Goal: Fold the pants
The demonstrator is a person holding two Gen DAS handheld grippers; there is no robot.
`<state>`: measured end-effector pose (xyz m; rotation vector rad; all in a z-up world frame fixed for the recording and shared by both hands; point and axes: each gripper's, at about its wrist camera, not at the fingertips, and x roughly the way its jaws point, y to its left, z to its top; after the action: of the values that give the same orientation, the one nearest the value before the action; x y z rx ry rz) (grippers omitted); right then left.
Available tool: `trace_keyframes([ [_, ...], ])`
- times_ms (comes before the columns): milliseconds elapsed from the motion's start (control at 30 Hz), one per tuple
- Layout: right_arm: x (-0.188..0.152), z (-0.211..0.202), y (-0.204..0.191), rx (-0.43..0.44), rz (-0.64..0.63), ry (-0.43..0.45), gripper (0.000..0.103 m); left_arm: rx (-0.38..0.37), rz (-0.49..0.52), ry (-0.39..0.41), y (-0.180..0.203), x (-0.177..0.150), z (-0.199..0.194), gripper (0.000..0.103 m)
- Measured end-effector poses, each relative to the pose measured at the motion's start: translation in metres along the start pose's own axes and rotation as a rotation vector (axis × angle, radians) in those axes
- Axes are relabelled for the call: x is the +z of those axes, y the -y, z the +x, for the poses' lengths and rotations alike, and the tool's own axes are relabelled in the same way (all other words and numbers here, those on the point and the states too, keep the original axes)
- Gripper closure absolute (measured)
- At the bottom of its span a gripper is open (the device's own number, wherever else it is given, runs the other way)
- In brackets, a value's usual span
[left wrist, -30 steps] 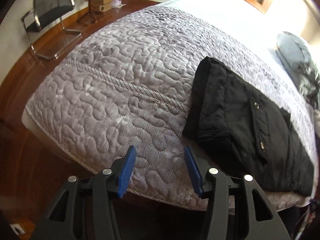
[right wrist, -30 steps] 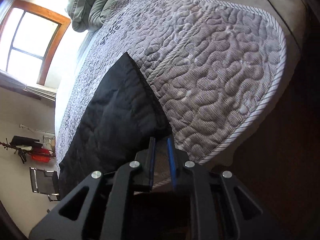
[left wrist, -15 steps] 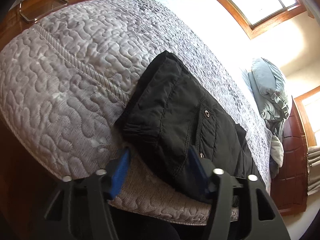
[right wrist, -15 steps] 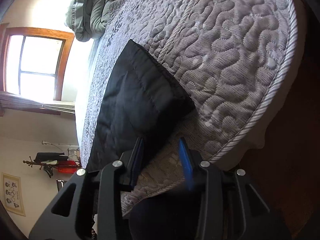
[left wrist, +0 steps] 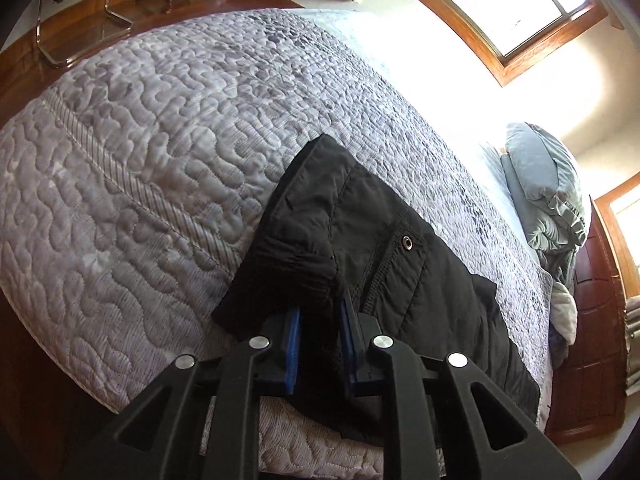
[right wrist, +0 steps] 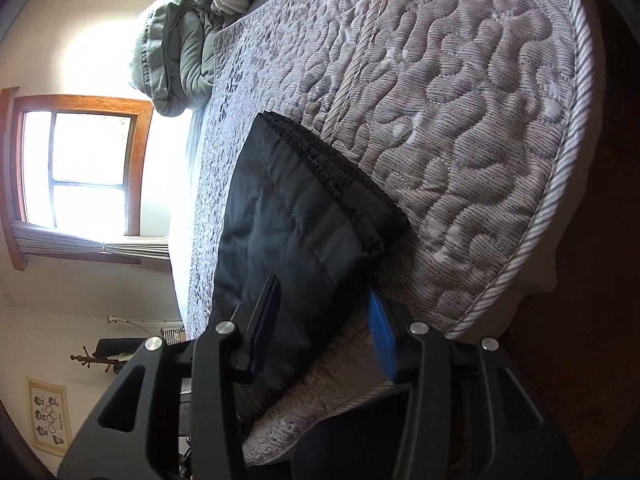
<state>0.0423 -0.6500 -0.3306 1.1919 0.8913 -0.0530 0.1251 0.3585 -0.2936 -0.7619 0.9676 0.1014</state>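
Black pants (left wrist: 400, 264) lie folded lengthwise along the near edge of a grey quilted bed. In the left wrist view my left gripper (left wrist: 318, 312) is shut on the gathered cuff end of the pants, the cloth bunched between its blue pads. In the right wrist view the other end of the pants (right wrist: 304, 216) with its ribbed hem lies flat. My right gripper (right wrist: 324, 304) is open, its jaws straddling the pants' near corner, one finger over the cloth and the blue pad (right wrist: 382, 340) at the quilt side.
The quilt (left wrist: 160, 128) covers the bed to its piped edge (right wrist: 532, 216). A grey-green duvet (left wrist: 548, 196) is heaped at the head end. A chair (left wrist: 76, 8) stands on the wooden floor beyond the bed. Windows sit on the far wall.
My left gripper moved right onto the pants' cuff end and shut on it. My right gripper opened wide and moved in over the other end of the pants.
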Motion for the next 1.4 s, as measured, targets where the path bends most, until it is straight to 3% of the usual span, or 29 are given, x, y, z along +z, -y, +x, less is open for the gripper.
trace_keyframes([
  [33, 0.000, 0.002, -0.002, -0.008, -0.010, 0.000, 0.067, 0.002, -0.005, 0.004, -0.004, -0.003, 0.000, 0.086],
  [100, 0.001, 0.003, -0.007, -0.037, -0.039, 0.011, 0.088, 0.002, -0.033, 0.010, -0.014, -0.007, 0.000, 0.086],
  [233, 0.006, 0.002, -0.020, -0.046, -0.080, 0.045, 0.091, 0.024, -0.073, 0.019, -0.027, -0.018, 0.009, 0.086],
  [500, 0.015, 0.022, -0.004, -0.098, -0.051, 0.007, 0.092, 0.047, -0.083, 0.047, -0.030, -0.024, 0.009, 0.085],
  [600, 0.019, 0.015, 0.002, -0.051, -0.019, 0.004, 0.082, 0.054, -0.070, 0.040, -0.027, -0.022, 0.008, 0.085],
  [733, 0.020, -0.011, 0.011, -0.037, 0.012, 0.075, 0.067, 0.064, -0.066, 0.037, -0.024, -0.023, 0.004, 0.078],
  [767, 0.019, -0.015, 0.015, -0.021, 0.024, 0.080, 0.067, 0.057, -0.074, 0.031, -0.025, -0.024, 0.003, 0.071],
  [800, 0.018, -0.018, 0.019, -0.008, 0.037, 0.084, 0.064, 0.055, -0.083, 0.024, -0.026, -0.025, 0.003, 0.056],
  [867, 0.017, -0.021, 0.027, 0.025, 0.059, 0.090, 0.057, 0.061, -0.079, 0.048, -0.026, -0.030, -0.002, 0.041],
  [1000, 0.011, -0.015, 0.034, 0.067, 0.082, 0.084, 0.050, 0.050, -0.072, 0.038, -0.021, -0.038, -0.005, 0.038],
  [1233, 0.011, 0.009, 0.034, 0.102, 0.093, 0.074, 0.048, 0.053, -0.060, 0.022, -0.010, -0.046, 0.001, 0.027],
  [1400, 0.016, 0.019, 0.042, 0.144, 0.117, 0.094, 0.045, 0.052, -0.089, 0.001, -0.008, -0.047, 0.012, 0.026],
])
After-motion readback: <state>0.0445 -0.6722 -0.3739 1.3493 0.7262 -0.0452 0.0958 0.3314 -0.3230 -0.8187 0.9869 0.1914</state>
